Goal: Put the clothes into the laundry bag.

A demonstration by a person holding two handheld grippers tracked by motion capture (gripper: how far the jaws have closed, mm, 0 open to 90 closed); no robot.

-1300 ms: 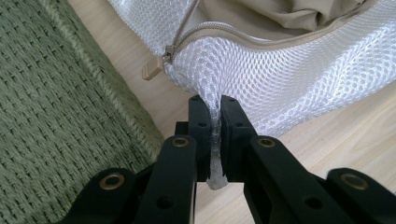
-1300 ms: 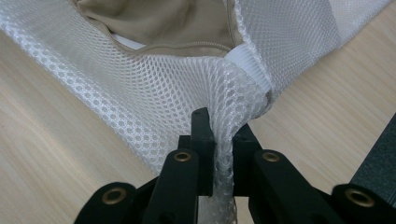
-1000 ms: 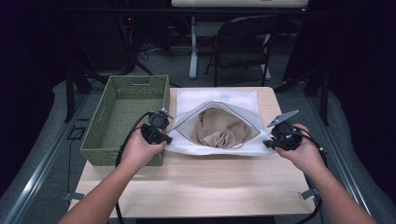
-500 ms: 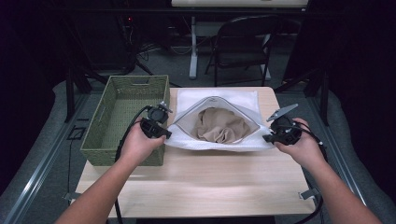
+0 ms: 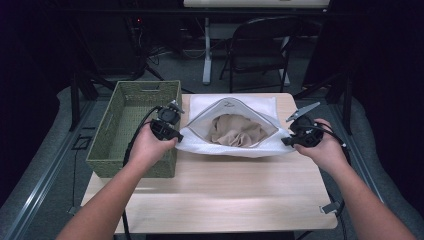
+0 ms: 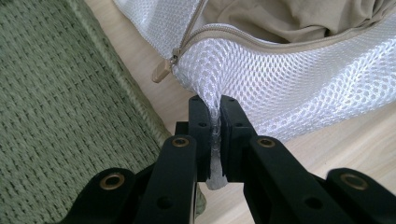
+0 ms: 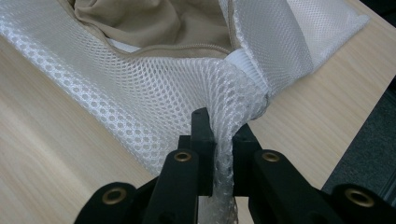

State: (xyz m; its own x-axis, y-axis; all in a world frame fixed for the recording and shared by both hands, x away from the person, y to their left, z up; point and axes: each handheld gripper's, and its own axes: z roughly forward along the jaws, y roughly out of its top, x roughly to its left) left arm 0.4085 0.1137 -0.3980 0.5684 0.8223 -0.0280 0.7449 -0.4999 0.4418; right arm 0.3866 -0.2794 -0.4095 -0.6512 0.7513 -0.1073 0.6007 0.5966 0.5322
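A white mesh laundry bag [image 5: 235, 145] lies on the wooden table [image 5: 225, 195], just right of a green woven basket [image 5: 135, 125], its zipped mouth open on a crumpled beige cloth [image 5: 239, 131] inside. In the high view the left gripper [image 5: 172, 134] sits at the bag's left corner and the right gripper [image 5: 287, 141] at its right corner, each held in a hand, but how the jaws stand is too small to read there. The left gripper view settles it: the left gripper [image 6: 213, 114] has its jaws pressed together on a fold of mesh just below the zipper pull [image 6: 163, 70], with the basket wall beside it. The right gripper view shows the right gripper [image 7: 219, 128] pinching a gathered tuck of mesh near the bag's white seam end [image 7: 245, 63], detail lost from above. A folding chair [image 5: 260, 50] stands beyond the table
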